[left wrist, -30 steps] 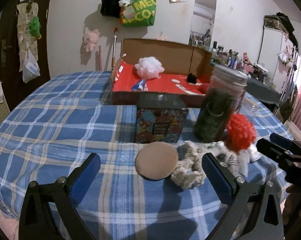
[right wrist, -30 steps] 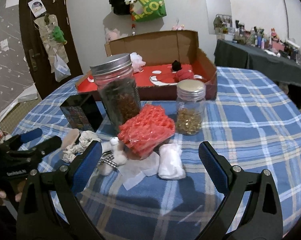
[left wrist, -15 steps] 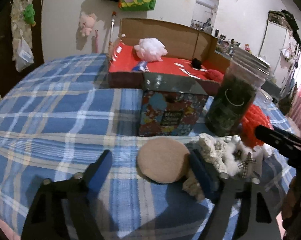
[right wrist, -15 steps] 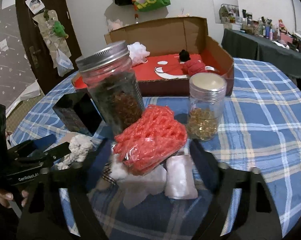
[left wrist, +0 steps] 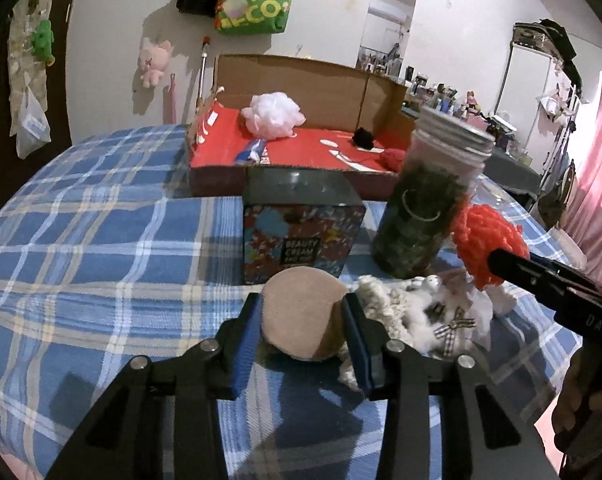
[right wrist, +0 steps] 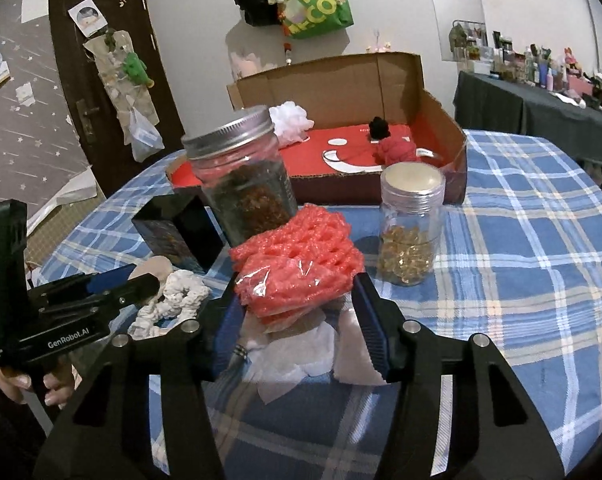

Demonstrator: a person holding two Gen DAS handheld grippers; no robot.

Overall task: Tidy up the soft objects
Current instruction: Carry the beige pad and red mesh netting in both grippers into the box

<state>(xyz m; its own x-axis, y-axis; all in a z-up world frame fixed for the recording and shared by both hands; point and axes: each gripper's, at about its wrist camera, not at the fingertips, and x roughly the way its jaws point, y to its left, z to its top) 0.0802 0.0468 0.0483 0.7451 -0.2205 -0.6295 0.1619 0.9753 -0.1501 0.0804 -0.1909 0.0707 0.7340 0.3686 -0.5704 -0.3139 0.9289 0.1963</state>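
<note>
My left gripper (left wrist: 301, 320) is shut on a round beige powder puff (left wrist: 303, 312), which rests on the blue plaid tablecloth. A cream knitted scrunchie (left wrist: 385, 304) and a small white plush (left wrist: 453, 312) lie just right of it. My right gripper (right wrist: 297, 308) is shut on a red foam net in plastic wrap (right wrist: 297, 264), above white cloth pieces (right wrist: 297, 356). The open cardboard box (right wrist: 437, 120) with a red floor holds a white bath pouf (left wrist: 273, 116), a black item (right wrist: 379, 126) and a red soft item (right wrist: 397, 148).
A large lidded jar of dark contents (right wrist: 245, 188), a small jar of golden capsules (right wrist: 411, 236) and a patterned beauty cream box (left wrist: 301, 228) stand between the soft items and the cardboard box. The right gripper shows in the left wrist view (left wrist: 541, 280).
Both grippers moved forward and closed: the left around the beige puff, the right around the red foam net.
</note>
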